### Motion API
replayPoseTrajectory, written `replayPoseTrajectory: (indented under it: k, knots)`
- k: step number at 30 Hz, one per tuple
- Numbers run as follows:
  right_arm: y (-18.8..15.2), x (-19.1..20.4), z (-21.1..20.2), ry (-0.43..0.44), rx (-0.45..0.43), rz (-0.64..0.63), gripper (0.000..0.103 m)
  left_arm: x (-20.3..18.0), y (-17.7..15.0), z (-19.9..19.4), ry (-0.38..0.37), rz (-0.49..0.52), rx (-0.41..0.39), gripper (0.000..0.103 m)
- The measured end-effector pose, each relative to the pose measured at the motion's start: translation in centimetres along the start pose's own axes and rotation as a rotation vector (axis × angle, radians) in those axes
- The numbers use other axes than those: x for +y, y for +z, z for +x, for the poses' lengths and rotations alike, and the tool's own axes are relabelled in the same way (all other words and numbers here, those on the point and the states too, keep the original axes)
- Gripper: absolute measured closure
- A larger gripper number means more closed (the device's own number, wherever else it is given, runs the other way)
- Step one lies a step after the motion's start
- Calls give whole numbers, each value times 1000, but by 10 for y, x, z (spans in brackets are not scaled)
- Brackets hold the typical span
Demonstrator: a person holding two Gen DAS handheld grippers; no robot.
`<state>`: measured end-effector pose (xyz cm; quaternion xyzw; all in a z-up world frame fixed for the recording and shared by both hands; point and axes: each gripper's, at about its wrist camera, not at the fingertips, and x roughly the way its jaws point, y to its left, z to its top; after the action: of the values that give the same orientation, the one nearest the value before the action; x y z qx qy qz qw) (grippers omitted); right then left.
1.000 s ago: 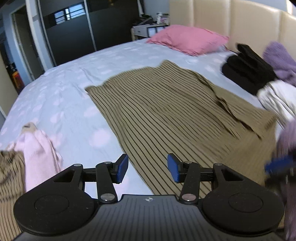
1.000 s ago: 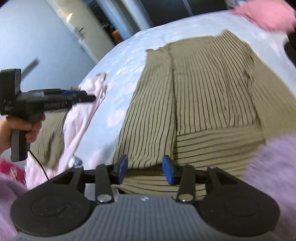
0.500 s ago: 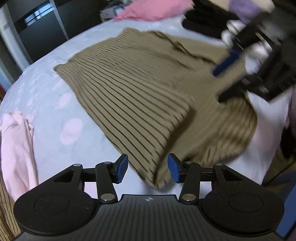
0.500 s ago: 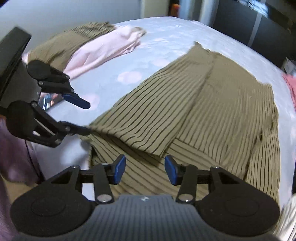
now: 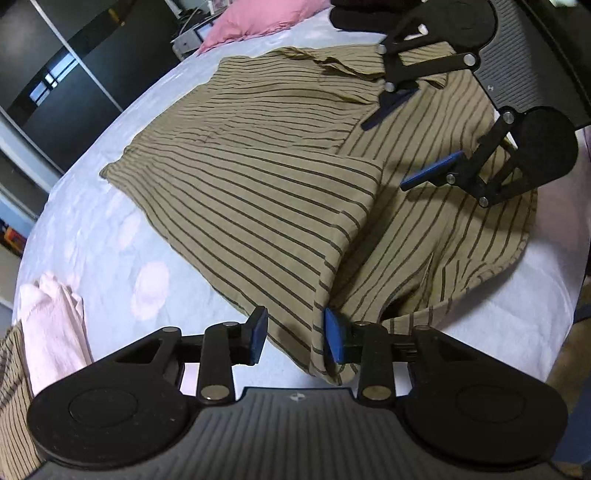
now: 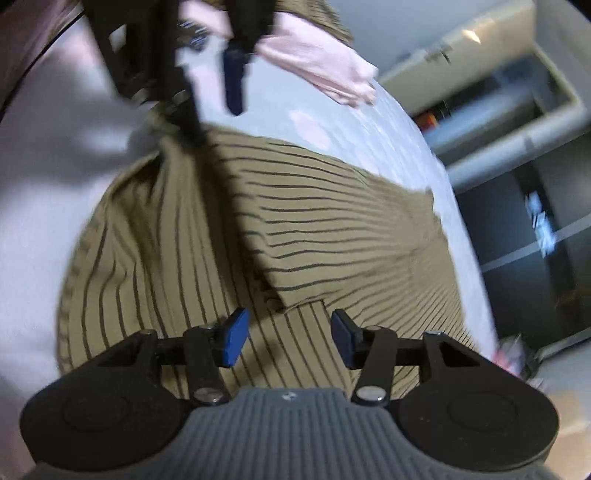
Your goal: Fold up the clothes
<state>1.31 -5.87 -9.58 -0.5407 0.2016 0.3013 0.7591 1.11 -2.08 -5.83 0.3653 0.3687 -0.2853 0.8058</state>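
Observation:
An olive shirt with dark stripes [image 5: 266, 177] lies spread on the bed, one side folded over the middle. My left gripper [image 5: 295, 338] is open, its jaws on either side of the near corner of the folded flap. My right gripper [image 6: 288, 338] is open just above the shirt [image 6: 303, 229], near the flap's other corner; it also shows in the left wrist view [image 5: 413, 144]. The left gripper [image 6: 207, 92] shows at the top of the blurred right wrist view.
The pale blue bedsheet [image 5: 110, 240] has pink patches. A pink garment [image 5: 51, 325] lies on another striped garment [image 5: 11, 387] at the near left. A pink pillow [image 5: 266, 18] and dark clothes [image 5: 354, 14] lie at the head. A dark wardrobe [image 5: 55, 74] stands beyond.
Both grippers have dropped down close to the shirt. The left one has closed in on the flap's near corner; the right one has swung round over the flap's far corner. Both stay open.

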Motion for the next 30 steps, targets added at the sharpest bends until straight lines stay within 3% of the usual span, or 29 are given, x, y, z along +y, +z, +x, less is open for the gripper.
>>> replayPoseTrajectory:
  k: [5,8,10,11,14,18,23,30]
  knots:
    - [-3,12,6,-57,-37,-135,49,-4,-6,6,4,8,7,79]
    - [-2,18,12,-78,-51,-212,52,-7,-7,6,-11,22,4,92]
    - [-2,20,14,-82,-57,-241,74,-9,-6,3,-11,38,-6,101]
    - [-2,21,14,-86,-57,-247,92,-10,-6,2,-10,45,-11,102]
    - [1,10,7,-86,-39,-164,98,-10,-5,-6,-2,56,-33,103]
    - [7,-15,-11,-11,3,31,100,-16,-10,-6,1,87,-18,103]
    - [12,-8,-4,30,8,46,100,-24,-16,-6,5,128,6,103]
    - [6,0,6,69,51,63,93,-7,-19,-8,2,37,28,100]
